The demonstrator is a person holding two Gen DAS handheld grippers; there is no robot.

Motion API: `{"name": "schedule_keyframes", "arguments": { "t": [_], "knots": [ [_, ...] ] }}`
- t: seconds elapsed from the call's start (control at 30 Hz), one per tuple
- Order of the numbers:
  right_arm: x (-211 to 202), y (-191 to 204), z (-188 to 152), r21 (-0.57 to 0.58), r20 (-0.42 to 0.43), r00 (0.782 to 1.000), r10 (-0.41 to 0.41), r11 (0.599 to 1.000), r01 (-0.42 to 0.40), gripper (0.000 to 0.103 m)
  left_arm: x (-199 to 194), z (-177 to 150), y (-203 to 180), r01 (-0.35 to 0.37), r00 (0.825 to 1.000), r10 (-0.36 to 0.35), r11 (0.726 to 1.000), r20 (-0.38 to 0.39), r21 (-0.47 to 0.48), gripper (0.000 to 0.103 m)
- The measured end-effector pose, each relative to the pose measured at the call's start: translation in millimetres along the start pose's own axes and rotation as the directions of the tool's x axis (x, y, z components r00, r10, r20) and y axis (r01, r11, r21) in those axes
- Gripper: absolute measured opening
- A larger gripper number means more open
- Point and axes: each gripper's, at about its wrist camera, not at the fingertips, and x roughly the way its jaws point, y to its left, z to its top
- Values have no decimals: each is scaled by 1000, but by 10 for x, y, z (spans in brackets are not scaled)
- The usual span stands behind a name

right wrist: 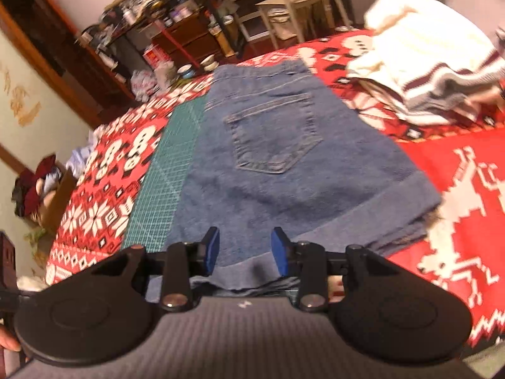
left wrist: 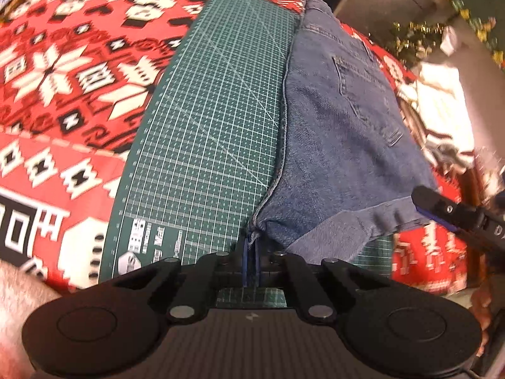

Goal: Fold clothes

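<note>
A: We see a red-and-white patterned cloth [left wrist: 53,72] over the worktop, a green cutting mat [left wrist: 208,120] on it, cluttered shelves [right wrist: 176,15] past the far edge, and a pile of white striped knitwear [right wrist: 426,63] at the far right corner.

B: Denim shorts [right wrist: 284,164], folded, back pocket [right wrist: 271,132] up, cuff turned. They lie half on the mat's right side, half on the cloth.

A: Long axis runs near edge to far edge, waistband far, cuffs near us.

B: Our left gripper [left wrist: 251,248] is clenched on the shorts' near left corner, denim between the blue pads. Our right gripper [right wrist: 246,249] is released, jaws spread over the near cuff, holding nothing.
</note>
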Motion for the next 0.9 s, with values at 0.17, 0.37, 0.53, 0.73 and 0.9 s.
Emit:
{"name": "schedule_keyframes", "arguments": {
  "t": [0.17, 0.37, 0.53, 0.73, 0.9],
  "knots": [
    [-33, -161, 77, 68, 17, 1000, 5, 998, -6, 41, -88, -2, 40, 81, 996, -80, 996, 36, -42, 6],
    [1, -116, 60, 42, 4, 1000, 17, 999, -17, 41, 18, -5, -121, 72, 997, -73, 997, 13, 32, 6],
    [37, -98, 48, 43, -12, 1000, 15, 999, -14, 41, 54, 24, -171, 114, 993, -115, 992, 12, 55, 17],
    [66, -62, 36, 31, -23, 1000, 13, 999, -12, 42, 152, -11, -282, 63, 998, -62, 991, -14, 117, 27],
    [61, -63, 38, 35, -22, 1000, 16, 999, -15, 43, 224, 45, -262, 39, 999, -36, 995, -33, 87, 35]
  ]
}}
